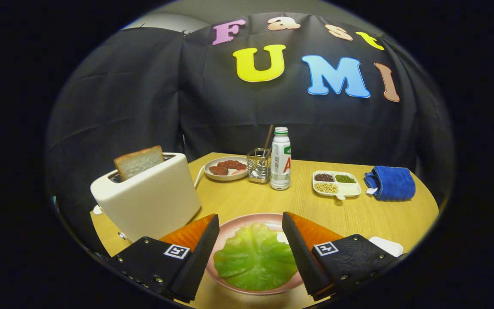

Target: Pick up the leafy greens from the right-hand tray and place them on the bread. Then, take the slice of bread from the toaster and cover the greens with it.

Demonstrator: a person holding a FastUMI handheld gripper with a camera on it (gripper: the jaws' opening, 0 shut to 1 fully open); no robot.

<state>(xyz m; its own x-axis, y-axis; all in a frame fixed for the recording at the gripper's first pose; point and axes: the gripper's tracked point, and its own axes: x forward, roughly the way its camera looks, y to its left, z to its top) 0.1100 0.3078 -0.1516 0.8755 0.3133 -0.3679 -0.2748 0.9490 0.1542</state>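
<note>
The claw (pixel 250 251) stands wide open and empty above the pink plate (pixel 234 227), where the lettuce leaf (pixel 255 257) lies between its fingers, seemingly covering the bread. Next likely step: reaching left to the toaster (pixel 148 197) for the bread slice (pixel 139 161) standing in its slot.

No legible wording found. The white plastic bottle (pixel 280 159) at centre frame carries a label with red and green print, too small to read. The gripper (pixel 250 216), its fingers spread wide either side of the leafy greens (pixel 255 257), bears two square black-and-white marker tags (pixel 176 251).
</note>
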